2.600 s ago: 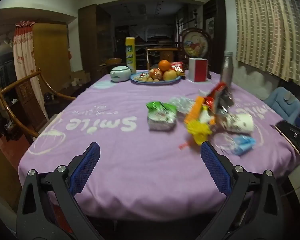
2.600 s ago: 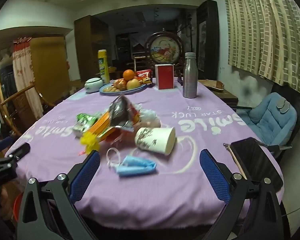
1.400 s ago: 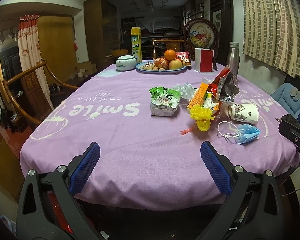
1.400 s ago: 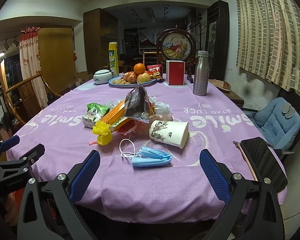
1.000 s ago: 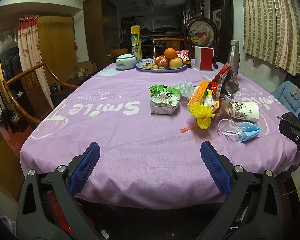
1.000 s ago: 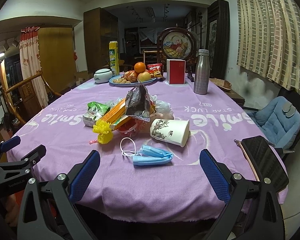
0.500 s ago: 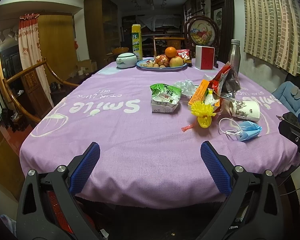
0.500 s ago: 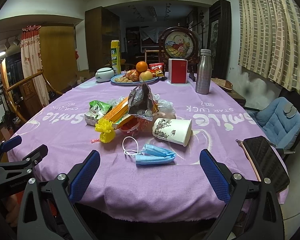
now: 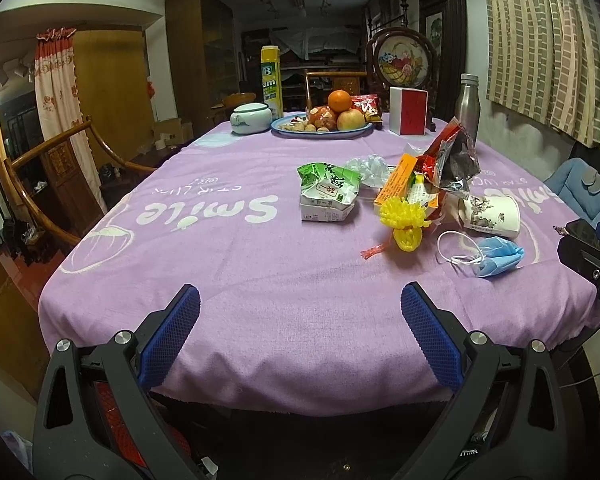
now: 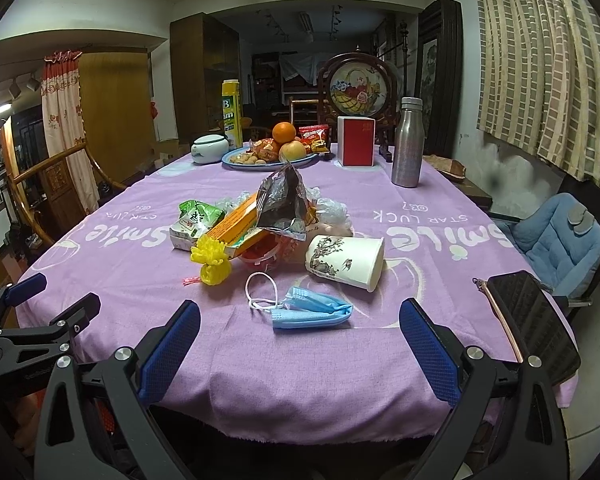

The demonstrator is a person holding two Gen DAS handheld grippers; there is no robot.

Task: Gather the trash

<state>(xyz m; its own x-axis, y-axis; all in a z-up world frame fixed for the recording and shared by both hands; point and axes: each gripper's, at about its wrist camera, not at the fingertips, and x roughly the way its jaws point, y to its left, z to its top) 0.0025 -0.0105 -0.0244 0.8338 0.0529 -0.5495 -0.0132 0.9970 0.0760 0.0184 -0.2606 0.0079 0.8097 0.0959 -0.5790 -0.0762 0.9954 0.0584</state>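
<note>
Both grippers, left (image 9: 300,332) and right (image 10: 299,336), are hovering wide open and empty at the near table edge. Beyond them, trash is lying clustered: blue mask (image 10: 310,310), paper cup (image 10: 346,262), wrappers (image 10: 282,200) farther back.

- Dim room, white walls and ceiling, around a desk (image 9: 228,280) under a purple cloth printed "Smile".
- Right of the desk: checked curtain (image 10: 540,60) over a window, blue padded chair (image 10: 560,236) below.
- Left of the desk: curved wooden chair (image 9: 40,184), red-and-white floral curtain (image 9: 60,100), reddish floor.
- Beyond the desk's far end: tall dark wooden cabinet (image 10: 204,76), round framed picture on a stand (image 10: 356,92), ceiling track lights.
</note>
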